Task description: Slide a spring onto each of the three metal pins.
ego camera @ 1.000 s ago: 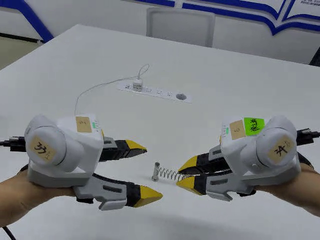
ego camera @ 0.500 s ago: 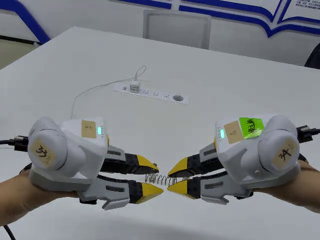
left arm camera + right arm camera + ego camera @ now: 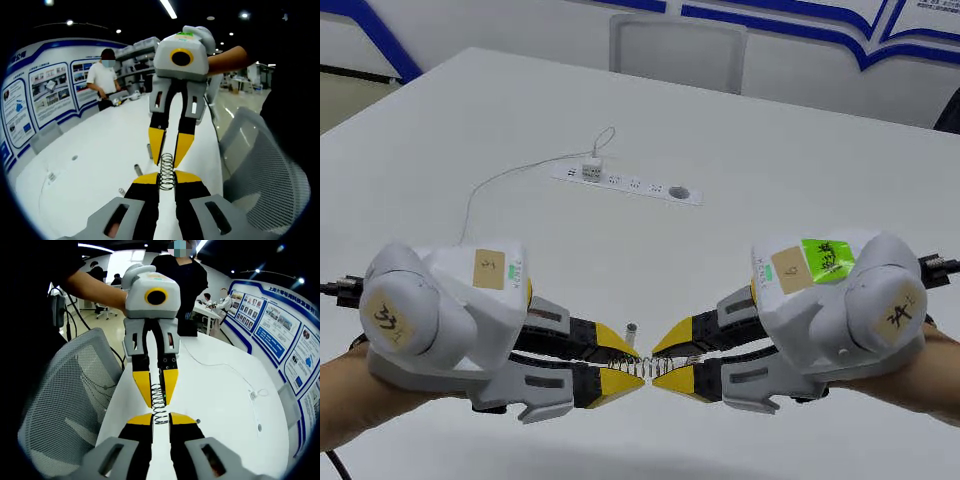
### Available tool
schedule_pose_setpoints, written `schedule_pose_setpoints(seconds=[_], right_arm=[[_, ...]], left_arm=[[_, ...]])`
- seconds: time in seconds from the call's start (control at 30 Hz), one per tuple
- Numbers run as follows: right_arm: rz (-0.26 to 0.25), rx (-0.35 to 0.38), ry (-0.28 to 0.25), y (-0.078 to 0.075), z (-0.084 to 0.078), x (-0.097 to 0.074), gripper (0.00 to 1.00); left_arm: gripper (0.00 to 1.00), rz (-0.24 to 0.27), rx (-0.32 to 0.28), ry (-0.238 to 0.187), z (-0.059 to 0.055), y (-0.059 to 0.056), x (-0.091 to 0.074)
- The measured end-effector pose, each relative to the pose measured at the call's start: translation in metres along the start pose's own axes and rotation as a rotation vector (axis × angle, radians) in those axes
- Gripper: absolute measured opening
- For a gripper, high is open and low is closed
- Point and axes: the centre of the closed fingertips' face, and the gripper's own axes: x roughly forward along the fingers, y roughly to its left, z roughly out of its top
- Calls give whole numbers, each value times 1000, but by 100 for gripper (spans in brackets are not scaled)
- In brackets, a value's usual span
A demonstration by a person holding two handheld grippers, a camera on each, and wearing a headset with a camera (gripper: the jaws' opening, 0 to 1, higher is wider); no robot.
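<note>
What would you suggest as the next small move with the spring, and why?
Probably open the right gripper a little, leaving the spring with the left gripper: both pinch it, one at each end, so it cannot be tipped over the pin just beyond.

Left tool: white and grey moulded housing with a rounded rear cap. The jaws are black with yellow tips, and each grey jaw arm has an oblong slot. It carries a tan label, a handwritten "33" on the cap, and a black cable at the rear.

Right tool: same build, cap marked "34", with a tan label and a green sticker.
</note>
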Motion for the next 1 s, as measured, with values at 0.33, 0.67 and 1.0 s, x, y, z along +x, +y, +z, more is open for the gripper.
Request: schedule_pose_setpoints(seconds=[0.33,0.67,1.0], right_arm=[[34,93,-28,0,-2,2,11],[61,138,-109,3,11,-8,11],[63,175,-238,0,40,-14,11]], left_arm=[[10,-2,-9,-12,0,-1,-2],[10,-16,17,30,-3,-4,0],[10,-1,13,21,-1,-1,2]])
